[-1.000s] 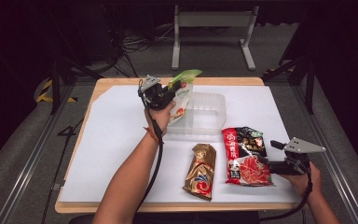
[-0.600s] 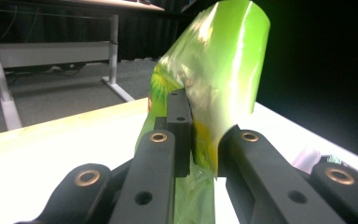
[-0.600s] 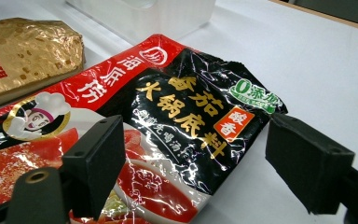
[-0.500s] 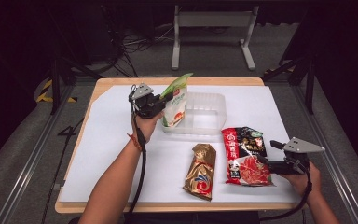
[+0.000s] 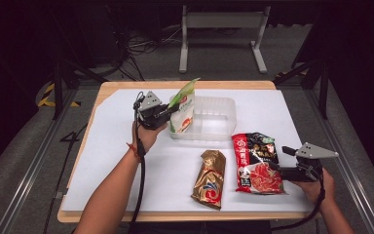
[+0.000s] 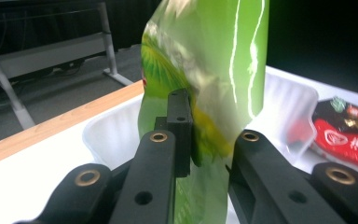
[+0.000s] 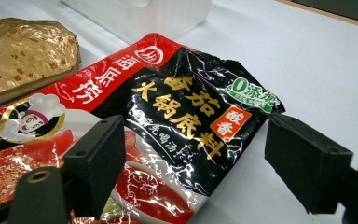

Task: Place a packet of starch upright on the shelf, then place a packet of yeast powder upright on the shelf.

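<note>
The left claw (image 5: 164,114) is clamping the green pouch (image 5: 182,108) upright at the left end of the clear tray (image 5: 220,122); if let go standing, the tall, slippery pouch is likely tipping over the low wall onto the table (image 5: 126,87). The right claw (image 7: 193,158) is sitting apart over the red-and-black packet (image 7: 168,130) — a sideways nudge risks shoving it into the gold packet (image 5: 210,178). White sheet over wood; a dark room, metal frame and cables lying beyond.

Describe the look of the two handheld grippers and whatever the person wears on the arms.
Both the left gripper and right gripper are black, with brass-coloured pivot pins, grey three-cornered top plates and trailing black cables. The forearms are bare; a red band circles the left wrist.
</note>
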### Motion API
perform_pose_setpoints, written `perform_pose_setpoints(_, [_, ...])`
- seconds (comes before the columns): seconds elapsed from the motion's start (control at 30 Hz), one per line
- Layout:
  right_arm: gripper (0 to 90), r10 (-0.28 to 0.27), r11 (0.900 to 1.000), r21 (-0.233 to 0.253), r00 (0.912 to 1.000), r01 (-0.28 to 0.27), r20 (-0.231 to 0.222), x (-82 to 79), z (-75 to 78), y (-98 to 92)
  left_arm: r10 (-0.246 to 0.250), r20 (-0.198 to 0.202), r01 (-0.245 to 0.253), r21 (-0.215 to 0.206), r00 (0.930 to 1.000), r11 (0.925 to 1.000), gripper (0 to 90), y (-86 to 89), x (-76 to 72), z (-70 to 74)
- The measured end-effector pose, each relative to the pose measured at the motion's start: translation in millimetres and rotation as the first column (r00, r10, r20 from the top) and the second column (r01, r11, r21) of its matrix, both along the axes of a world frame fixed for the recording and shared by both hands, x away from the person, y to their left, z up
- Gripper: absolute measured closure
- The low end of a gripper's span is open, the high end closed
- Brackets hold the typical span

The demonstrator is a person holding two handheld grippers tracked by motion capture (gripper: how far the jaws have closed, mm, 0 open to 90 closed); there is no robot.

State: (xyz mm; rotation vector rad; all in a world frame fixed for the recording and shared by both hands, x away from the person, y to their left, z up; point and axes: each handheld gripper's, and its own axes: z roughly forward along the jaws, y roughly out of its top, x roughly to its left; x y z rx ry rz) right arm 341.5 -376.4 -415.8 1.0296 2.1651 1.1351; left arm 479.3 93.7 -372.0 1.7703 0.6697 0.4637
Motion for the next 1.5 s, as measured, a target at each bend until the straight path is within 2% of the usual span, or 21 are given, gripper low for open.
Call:
perform_pose_setpoints(0.27, [21.0,0.006,1.0,-0.006,1.0,-0.006,-0.001,-0.3,0.2,2.3,-0.019,0.026,0.018,0.044,0.9995,0.9989,79.0,0.8,-8.2,-0.3])
perform_pose_setpoints(0.33, [21.0,0.004,1.0,-0.003,1.0,-0.004,-0.001,-0.2,0.6,1.7,-0.035,0.035,0.033,0.072,0.9988,0.9968,76.8,1.3,-12.4,1.3])
perform_pose_setpoints(0.47, [21.3,0.002,1.0,0.01,1.0,-0.002,-0.008,0.4,2.1,1.1,-0.047,0.037,0.044,0.087,0.9982,0.9952,72.4,5.7,-18.1,6.0])
perform_pose_setpoints(0.57, [21.4,0.006,1.0,0.008,1.0,-0.007,0.002,-0.7,4.2,2.6,-0.043,0.044,0.038,0.117,0.9981,0.9924,71.3,12.3,-23.5,10.6])
perform_pose_setpoints(0.77, [21.7,0.007,1.0,-0.017,1.0,-0.007,0.001,-1.8,3.8,4.3,-0.048,0.057,0.041,0.121,0.9972,0.9918,69.5,26.7,-36.8,13.6])
perform_pose_setpoints(0.9, [22.0,0.01,1.0,-0.018,0.9999,-0.01,0.003,-1.5,4.3,6.0,-0.047,0.068,0.036,0.155,0.9966,0.9872,68.4,36.1,-46.6,10.8])
perform_pose_setpoints(0.93, [22.0,0.011,1.0,-0.018,0.9999,-0.011,0.003,-1.4,4.6,6.7,-0.031,0.087,0.015,0.169,0.9957,0.9855,67.2,39.8,-50.7,10.2])
perform_pose_setpoints(0.97, [22.2,0.014,1.0,-0.019,0.9999,-0.014,0.001,-1.4,4.8,7.4,-0.027,0.086,0.012,0.17,0.9959,0.9854,65.7,42.1,-53.9,9.5])
perform_pose_setpoints(1.03, [22.6,0.02,1.0,-0.004,0.9998,-0.02,-0.004,-1.1,5.1,7.9,-0.034,0.097,0.014,0.2,0.9947,0.9797,63.9,46.8,-60.2,7.9])
perform_pose_setpoints(1.13, [22.7,0.019,1.0,-0.005,0.9998,-0.019,-0.002,-1.0,6.2,8.9,-0.045,0.1,0.022,0.219,0.994,0.9754,58.1,50.7,-66.9,5.5])
perform_pose_setpoints(1.3, [22.9,0.032,0.999,-0.015,0.9995,-0.032,0.002,-2.1,6.5,10.2,-0.061,0.079,0.041,0.234,0.995,0.9714,44.7,63.9,-83.6,-1.7])
perform_pose_setpoints(1.4, [22.8,0.034,0.999,-0.02,0.9994,-0.034,0.006,-2.8,6.7,10.2,-0.072,0.041,0.061,0.213,0.9966,0.975,37.4,73.3,-92.7,-9.5])
perform_pose_setpoints(1.5, [22.8,0.032,0.999,-0.021,0.9995,-0.032,0.005,-2.5,6.7,10.0,-0.072,-0.009,0.072,0.216,0.9974,0.9738,31.1,79.2,-97.3,-21.2])
